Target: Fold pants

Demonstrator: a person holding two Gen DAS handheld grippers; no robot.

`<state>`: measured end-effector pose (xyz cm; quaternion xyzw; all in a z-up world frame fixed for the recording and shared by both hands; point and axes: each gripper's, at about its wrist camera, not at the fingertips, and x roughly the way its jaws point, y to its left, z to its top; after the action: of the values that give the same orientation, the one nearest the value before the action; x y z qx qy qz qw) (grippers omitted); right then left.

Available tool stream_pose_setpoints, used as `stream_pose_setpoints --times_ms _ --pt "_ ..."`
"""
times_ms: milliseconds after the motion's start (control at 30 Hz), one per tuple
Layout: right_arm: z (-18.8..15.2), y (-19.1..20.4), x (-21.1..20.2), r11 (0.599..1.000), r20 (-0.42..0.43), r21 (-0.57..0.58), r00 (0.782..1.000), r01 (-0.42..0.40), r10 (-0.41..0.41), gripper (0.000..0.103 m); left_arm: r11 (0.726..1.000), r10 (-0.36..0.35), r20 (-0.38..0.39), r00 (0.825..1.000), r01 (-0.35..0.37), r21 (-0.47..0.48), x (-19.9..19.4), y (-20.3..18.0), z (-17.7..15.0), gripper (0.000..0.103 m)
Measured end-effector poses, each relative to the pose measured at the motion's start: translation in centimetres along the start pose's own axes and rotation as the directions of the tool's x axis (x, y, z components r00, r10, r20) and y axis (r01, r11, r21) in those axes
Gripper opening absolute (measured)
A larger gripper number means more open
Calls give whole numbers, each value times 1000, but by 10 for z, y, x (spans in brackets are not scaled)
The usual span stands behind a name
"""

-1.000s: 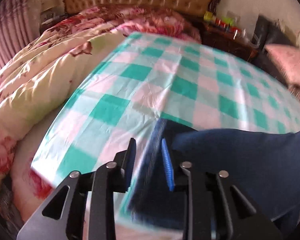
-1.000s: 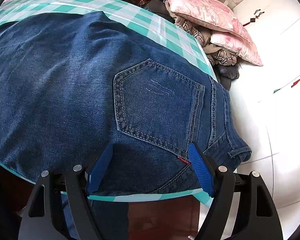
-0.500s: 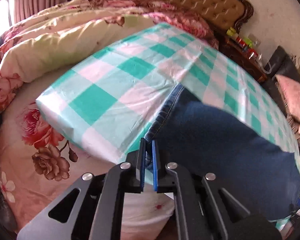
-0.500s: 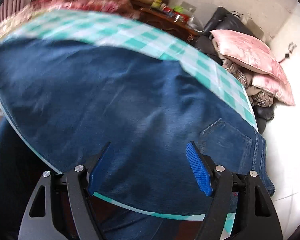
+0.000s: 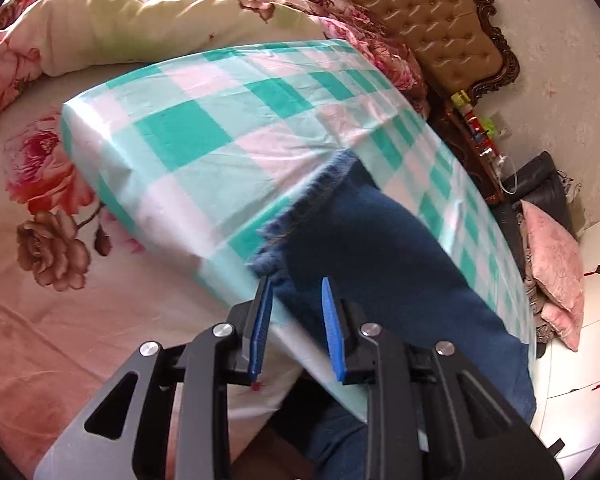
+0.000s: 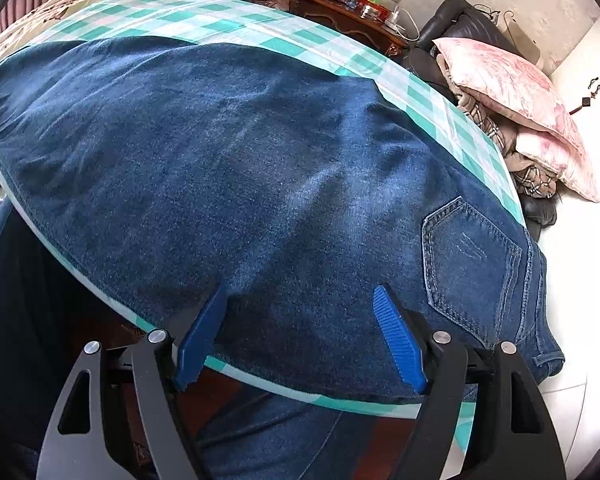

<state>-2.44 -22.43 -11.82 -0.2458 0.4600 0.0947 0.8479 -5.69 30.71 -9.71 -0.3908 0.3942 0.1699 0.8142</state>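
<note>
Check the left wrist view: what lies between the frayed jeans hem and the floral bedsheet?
In the left wrist view, only the green checked tablecloth separates the jeans hem from the floral bedsheet; nothing else lies on that stretch.

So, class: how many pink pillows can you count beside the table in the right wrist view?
2. The upper pillow sits on top of the pile of fabrics; the lower pillow is tucked beneath it. More may be hidden underneath.

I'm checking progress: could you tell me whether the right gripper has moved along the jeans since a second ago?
Yes: the right gripper moved left, away from the back pocket.
</note>
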Motion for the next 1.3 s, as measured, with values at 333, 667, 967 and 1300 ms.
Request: stream_pose_setpoints --times_ms 333,667,967,1300 --pt "-23 -68 -21 983 -12 164 997 83 -82 78 996 75 44 996 -77 39 -10 -15 -2 1" --pt "-67 -222 5 821 -153 404 914 404 -375 77 994 109 54 993 -109 -15 -5 -10 -9 1" --pt "-91 -225 32 804 -244 299 855 515 -457 78 980 84 184 979 -115 165 -25 -61 -42 20" --pt "-42 -165 -1 884 -94 402 971 238 -218 88 827 13 -24 1000 2 563 55 -210 -155 58"
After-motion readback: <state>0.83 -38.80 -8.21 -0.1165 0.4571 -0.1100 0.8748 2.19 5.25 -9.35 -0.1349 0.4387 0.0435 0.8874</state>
